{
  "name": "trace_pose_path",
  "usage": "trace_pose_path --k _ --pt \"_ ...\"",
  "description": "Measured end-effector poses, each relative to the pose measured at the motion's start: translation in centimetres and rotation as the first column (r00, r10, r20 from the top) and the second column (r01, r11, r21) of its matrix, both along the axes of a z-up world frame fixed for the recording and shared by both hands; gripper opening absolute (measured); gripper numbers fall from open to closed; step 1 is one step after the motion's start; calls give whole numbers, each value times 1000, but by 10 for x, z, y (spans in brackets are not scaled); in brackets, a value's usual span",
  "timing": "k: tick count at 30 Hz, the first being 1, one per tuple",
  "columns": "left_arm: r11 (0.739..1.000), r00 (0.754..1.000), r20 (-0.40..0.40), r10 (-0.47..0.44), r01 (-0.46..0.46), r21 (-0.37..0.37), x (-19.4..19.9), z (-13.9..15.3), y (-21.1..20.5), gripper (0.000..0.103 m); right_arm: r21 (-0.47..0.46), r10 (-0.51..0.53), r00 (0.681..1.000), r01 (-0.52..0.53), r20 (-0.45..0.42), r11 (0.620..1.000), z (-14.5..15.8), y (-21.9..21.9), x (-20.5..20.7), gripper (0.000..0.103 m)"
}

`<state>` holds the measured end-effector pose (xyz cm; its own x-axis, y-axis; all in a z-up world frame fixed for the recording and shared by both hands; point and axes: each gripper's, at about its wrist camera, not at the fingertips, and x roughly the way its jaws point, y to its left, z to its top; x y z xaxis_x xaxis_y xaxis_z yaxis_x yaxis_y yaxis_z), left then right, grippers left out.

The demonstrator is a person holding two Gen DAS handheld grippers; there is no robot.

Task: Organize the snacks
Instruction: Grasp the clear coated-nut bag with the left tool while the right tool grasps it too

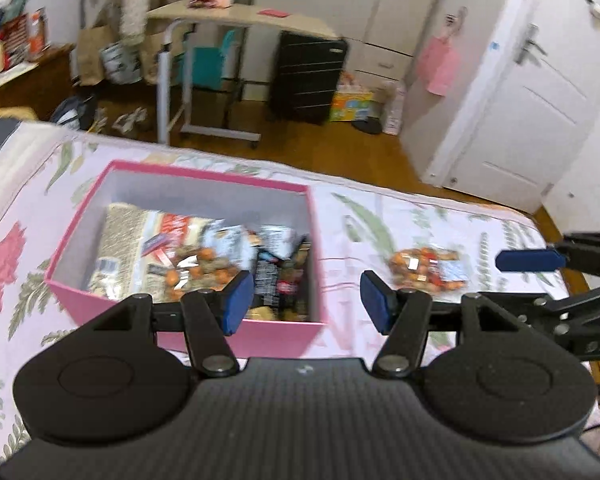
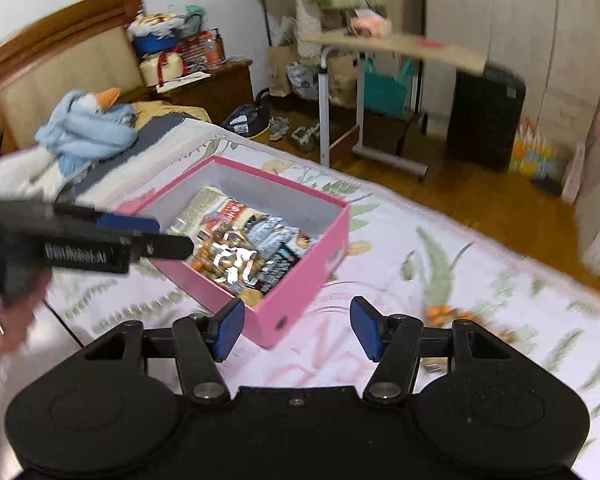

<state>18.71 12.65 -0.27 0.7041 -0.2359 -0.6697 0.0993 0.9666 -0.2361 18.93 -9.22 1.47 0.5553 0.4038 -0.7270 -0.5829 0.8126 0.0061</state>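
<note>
A pink box (image 1: 100, 196) with a grey inside stands on the floral bedspread and holds several snack packets (image 1: 220, 256). It also shows in the right wrist view (image 2: 300, 296). An orange snack bag (image 1: 428, 268) lies on the bedspread to the right of the box; it shows blurred in the right wrist view (image 2: 448, 314). My left gripper (image 1: 306, 304) is open and empty above the box's near right corner. My right gripper (image 2: 296, 330) is open and empty, above the bedspread just right of the box. Each gripper appears in the other's view.
The bed's far edge drops to a wooden floor. Beyond it stand a rolling side table (image 1: 240, 16), a black suitcase (image 1: 306, 76) and a white door (image 1: 540, 92). A blue cloth bundle (image 2: 88, 128) lies near the headboard.
</note>
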Motion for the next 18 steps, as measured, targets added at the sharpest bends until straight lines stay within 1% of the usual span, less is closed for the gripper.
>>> trace_pose_path --k 1,3,6,9,12,14,16,18 --pt "1000 1000 0 -22 22 -3 -2 5 -8 58 -19 -3 1000 3 29 1000 2 -7 -5 66" --pt "998 998 -5 -67 67 -11 -5 12 -24 58 -28 -19 999 20 46 999 3 -22 -9 66" --pt "990 990 -17 -138 137 -19 -4 17 -50 59 2 -70 997 70 28 998 2 -48 -6 67" --pt "984 984 -38 -176 175 -24 4 15 -76 60 9 -129 992 129 16 992 -3 -72 4 67" --pt "980 979 -46 -199 198 -20 16 8 -101 60 18 -179 984 179 -2 984 -13 -91 17 67" --pt "980 978 -64 -200 198 -37 29 0 -114 60 27 -221 975 222 -24 975 -24 -103 31 67" --pt "978 975 -86 -205 200 -64 43 -10 -126 58 42 -280 958 283 -56 958 -36 -118 49 67" --pt "980 976 -103 -193 187 -62 59 -24 -138 58 64 -340 935 347 -96 936 -50 -132 67 67"
